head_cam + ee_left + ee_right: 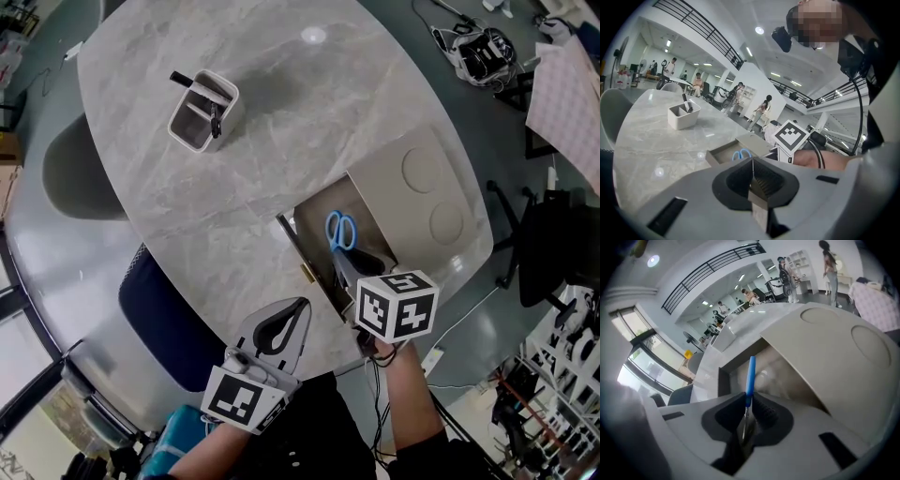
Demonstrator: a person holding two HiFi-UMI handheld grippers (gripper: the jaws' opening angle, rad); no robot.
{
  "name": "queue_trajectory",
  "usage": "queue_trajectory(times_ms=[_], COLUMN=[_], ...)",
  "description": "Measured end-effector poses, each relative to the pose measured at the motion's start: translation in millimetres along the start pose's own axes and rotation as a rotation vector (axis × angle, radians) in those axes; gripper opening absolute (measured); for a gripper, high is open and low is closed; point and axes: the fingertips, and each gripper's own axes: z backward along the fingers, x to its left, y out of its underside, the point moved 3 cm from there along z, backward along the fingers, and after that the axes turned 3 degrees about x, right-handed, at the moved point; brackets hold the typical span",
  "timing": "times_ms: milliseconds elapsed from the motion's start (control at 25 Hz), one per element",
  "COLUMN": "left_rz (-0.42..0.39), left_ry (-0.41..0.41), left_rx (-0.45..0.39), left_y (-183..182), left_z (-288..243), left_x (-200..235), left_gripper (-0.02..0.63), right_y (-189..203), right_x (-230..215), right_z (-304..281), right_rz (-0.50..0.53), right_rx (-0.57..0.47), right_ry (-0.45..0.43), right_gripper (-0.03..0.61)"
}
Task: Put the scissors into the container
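Blue-handled scissors (pixel 340 230) hang over an open recessed table box (pixel 314 214), handles pointing away from me. My right gripper (pixel 352 265) is shut on the scissors' blades; in the right gripper view the blue handle (pixel 750 376) sticks up edge-on from between the jaws. The white container (pixel 201 111), a divided desk organiser with dark pens in it, stands far off on the marble table (pixel 244 178); the left gripper view shows the container (pixel 683 116) too. My left gripper (pixel 281 333) rests shut and empty near the table's front edge.
The box's beige lid (pixel 427 192), with two round recesses, lies open to the right of the opening. A blue chair (pixel 155 309) stands at the table's left front edge. Cables and gear lie on the floor beyond the table.
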Motion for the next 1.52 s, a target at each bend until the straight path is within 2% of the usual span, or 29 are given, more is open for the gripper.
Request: queue_trajectory(times_ms=[160,280,400,480,560,1000,1520], left_rz=[0.0,-0.003,-0.007,-0.008,-0.012,-0.062,-0.177], left_ry=[0.001,0.009,0.014,0.014,0.015,0.005,0.045], left_rx=[-0.001,0.0,0.0,0.001,0.0,-0.013,-0.126], left_y=[-0.2,-0.4,-1.7,-2.1,-2.3,-23.0,-86.8], left_z=[-0.4,-1.4,-1.9,-2.4,-3.3,8.6,57.6], left_x=[0.5,-1.2,-2.8,-2.8,-1.9,-11.2,-41.4], left_gripper=[0.017,0.017,0.017,0.017,0.017,0.017,0.015], right_y=[-2.5,-3.6,-3.2,-1.6,0.4,-10.6,-35.5], right_x=[-1.5,-5.1,-11.2,-15.3,-16.6,2.4,61.6], right_z=[8.2,13.2,19.8,24.1,24.6,52.9,159.3], right_rz=[0.154,0.225,0.257,0.276,0.274,0.255,0.257], right_rx=[0.041,0.057,0.053,0.042,0.023,-0.097,-0.407], right_ry=[0.085,0.138,0.195,0.236,0.245,0.211,0.265], right_gripper=[0.083,0.117,0.1,0.05,0.011,-0.003,-0.003])
